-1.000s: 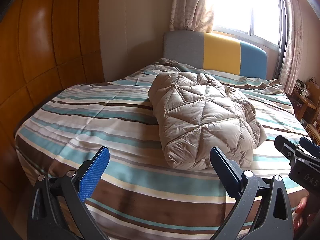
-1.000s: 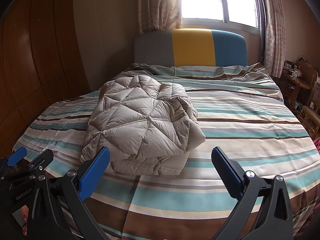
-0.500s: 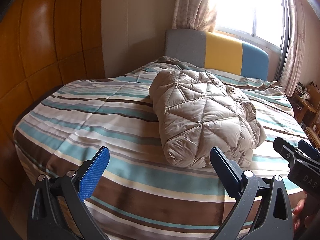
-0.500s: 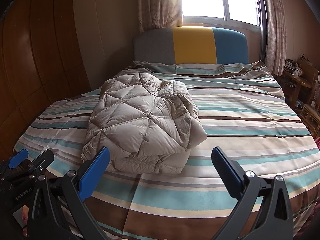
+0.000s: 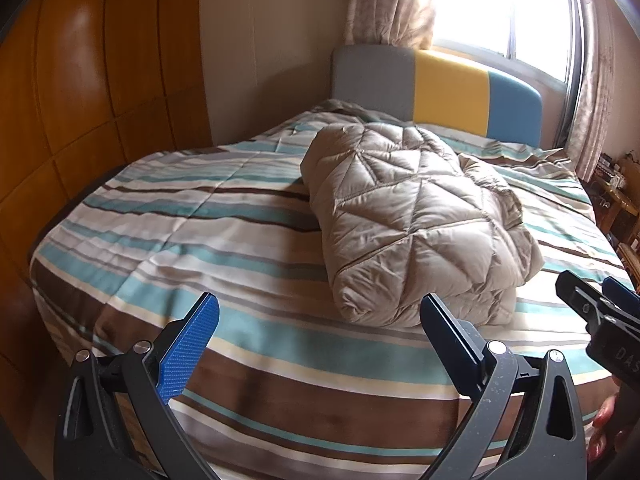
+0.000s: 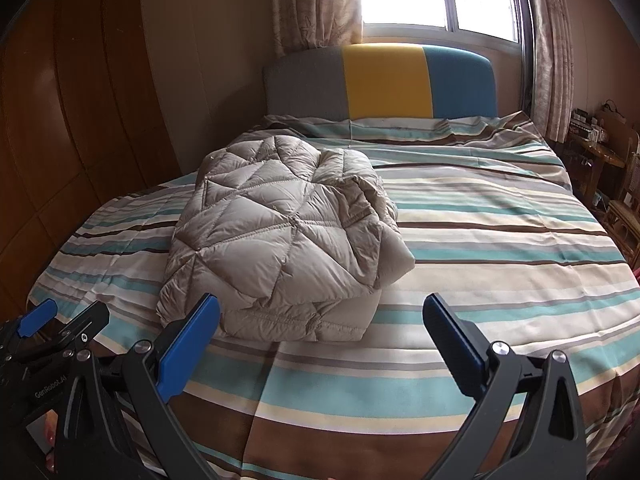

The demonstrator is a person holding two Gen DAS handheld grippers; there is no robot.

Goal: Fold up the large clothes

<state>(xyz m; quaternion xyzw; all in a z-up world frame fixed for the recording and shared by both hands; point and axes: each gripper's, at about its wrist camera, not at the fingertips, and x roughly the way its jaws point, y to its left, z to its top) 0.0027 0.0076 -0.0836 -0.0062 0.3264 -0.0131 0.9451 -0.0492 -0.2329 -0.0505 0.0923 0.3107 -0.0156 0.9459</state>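
A beige quilted puffer jacket (image 5: 412, 220) lies folded into a thick bundle on the striped bedspread (image 5: 200, 240); the right wrist view shows the jacket (image 6: 280, 240) left of centre. My left gripper (image 5: 320, 320) hangs open over the bed's near edge, short of the bundle, nothing between its fingers. My right gripper (image 6: 320, 320) is also open and empty, its left blue pad (image 6: 188, 340) overlapping the jacket's near corner in view. Each gripper appears in the other's view: the right gripper (image 5: 600, 312) at the right edge, the left gripper (image 6: 52, 332) at the lower left.
A grey, yellow and blue headboard (image 6: 384, 80) stands under a bright window with curtains (image 6: 316, 4). Wooden wardrobe panels (image 5: 80, 100) line the left wall. Wooden furniture with clutter (image 6: 600, 152) stands to the right of the bed. A hand (image 5: 604, 432) shows at the lower right.
Both grippers have risen and drawn back slightly from the bed, so more of the near bedspread shows. The jacket has not moved and both grippers stayed open.
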